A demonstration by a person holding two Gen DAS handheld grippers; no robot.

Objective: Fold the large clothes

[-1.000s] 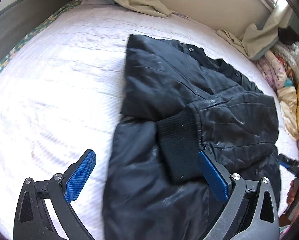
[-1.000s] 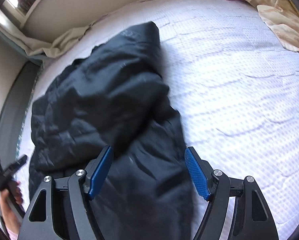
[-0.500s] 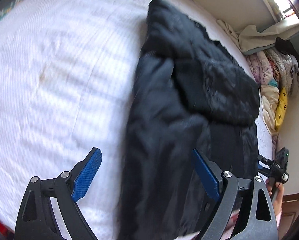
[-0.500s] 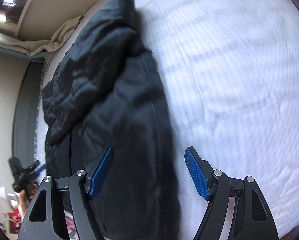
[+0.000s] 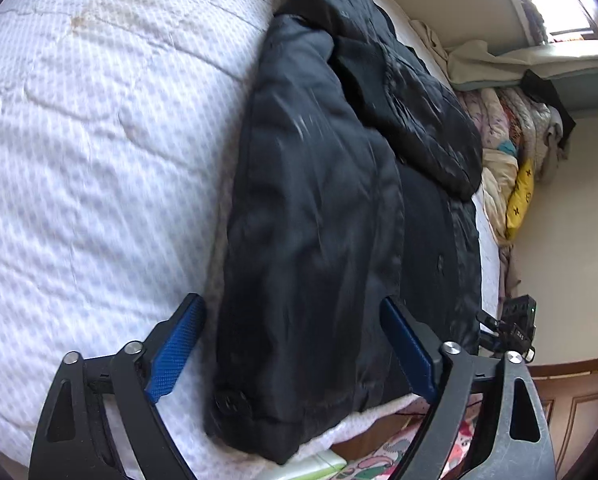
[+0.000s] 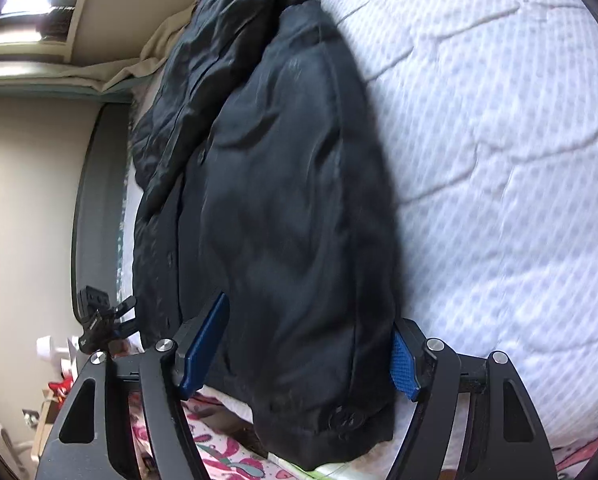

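Observation:
A black padded jacket lies lengthwise on the white quilted mattress, sleeves folded onto its body, its hem at the near bed edge. It also shows in the right wrist view. My left gripper is open, its blue pads astride the jacket's left hem corner, holding nothing. My right gripper is open, its pads astride the jacket's right hem corner, holding nothing. The right gripper also appears small at the far right of the left wrist view, and the left gripper at the left of the right wrist view.
A pile of folded bedding and a yellow pillow sits along the wall at the bed's far right. Beige cloth lies below the window. A dark bed frame runs along the left side. Pink patterned fabric shows below the bed edge.
Both grippers have drawn back and down to the near bed edge, from over the jacket's middle to its hem corners. The views tilted lower. Both stay open.

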